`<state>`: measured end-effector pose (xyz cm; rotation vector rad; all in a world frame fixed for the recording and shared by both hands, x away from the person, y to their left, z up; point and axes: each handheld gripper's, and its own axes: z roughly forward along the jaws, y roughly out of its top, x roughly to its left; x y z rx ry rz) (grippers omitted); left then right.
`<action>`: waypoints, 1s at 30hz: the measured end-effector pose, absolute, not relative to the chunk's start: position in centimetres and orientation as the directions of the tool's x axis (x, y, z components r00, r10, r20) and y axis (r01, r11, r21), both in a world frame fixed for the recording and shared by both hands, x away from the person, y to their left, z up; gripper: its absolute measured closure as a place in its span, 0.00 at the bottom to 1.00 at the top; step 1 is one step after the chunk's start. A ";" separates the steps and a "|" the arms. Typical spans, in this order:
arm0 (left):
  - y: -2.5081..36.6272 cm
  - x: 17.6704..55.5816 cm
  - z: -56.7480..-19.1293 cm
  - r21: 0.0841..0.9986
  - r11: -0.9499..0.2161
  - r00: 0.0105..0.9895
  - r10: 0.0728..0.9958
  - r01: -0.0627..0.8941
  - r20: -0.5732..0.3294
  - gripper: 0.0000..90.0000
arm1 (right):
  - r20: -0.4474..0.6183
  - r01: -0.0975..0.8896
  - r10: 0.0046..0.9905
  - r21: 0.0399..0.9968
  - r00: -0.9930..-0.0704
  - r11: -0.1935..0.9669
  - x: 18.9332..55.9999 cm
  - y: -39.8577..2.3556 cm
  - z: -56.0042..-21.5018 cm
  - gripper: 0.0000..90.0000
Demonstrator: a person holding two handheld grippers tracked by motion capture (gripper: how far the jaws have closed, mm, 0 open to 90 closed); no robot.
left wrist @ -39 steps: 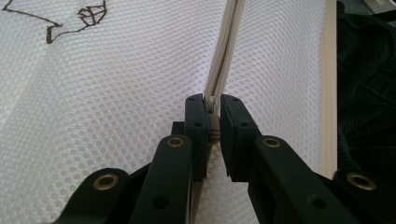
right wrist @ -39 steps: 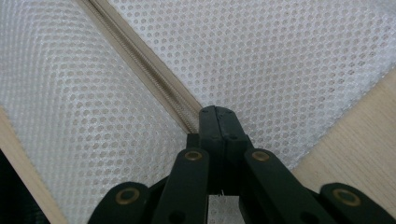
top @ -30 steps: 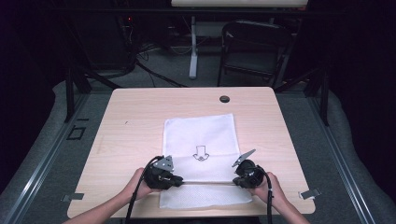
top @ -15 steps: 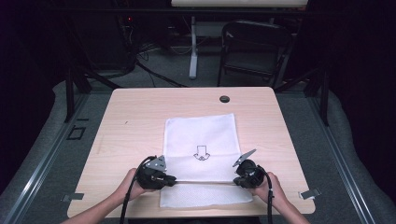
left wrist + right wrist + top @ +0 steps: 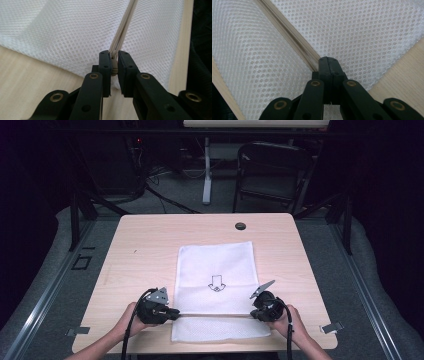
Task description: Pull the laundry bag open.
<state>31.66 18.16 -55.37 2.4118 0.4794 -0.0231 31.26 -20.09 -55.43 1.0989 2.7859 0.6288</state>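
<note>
A white mesh bag (image 5: 215, 265) with a printed arrow lies flat on the wooden table (image 5: 145, 245). A beige zipper (image 5: 215, 314) runs across it near the front edge. My left gripper (image 5: 175, 312) is at the bag's left side, shut on the zipper's pull (image 5: 114, 68), which sits pinched between its pads (image 5: 105, 62). My right gripper (image 5: 252, 314) is at the zipper's right end, shut tight on the zipper tape (image 5: 287, 30) and mesh. A hand holds each gripper from the near edge.
A round black grommet (image 5: 240, 226) sits in the table's far edge. Behind the table stand a dark folding chair (image 5: 272, 170) and a white stand leg (image 5: 206, 170). Metal clips (image 5: 332, 327) mark the front corners. Bare wood lies left and right of the bag.
My left gripper has slid to the left along the zipper line, away from the right gripper. The right gripper and the bag's far part have stayed put.
</note>
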 end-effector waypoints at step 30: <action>21.2 31.6 -54.2 0.642 -0.607 0.867 0.456 0.469 -0.202 0.41 | 0.081 0.590 0.633 0.469 -0.770 0.657 31.2 -20.5 -53.9 0.56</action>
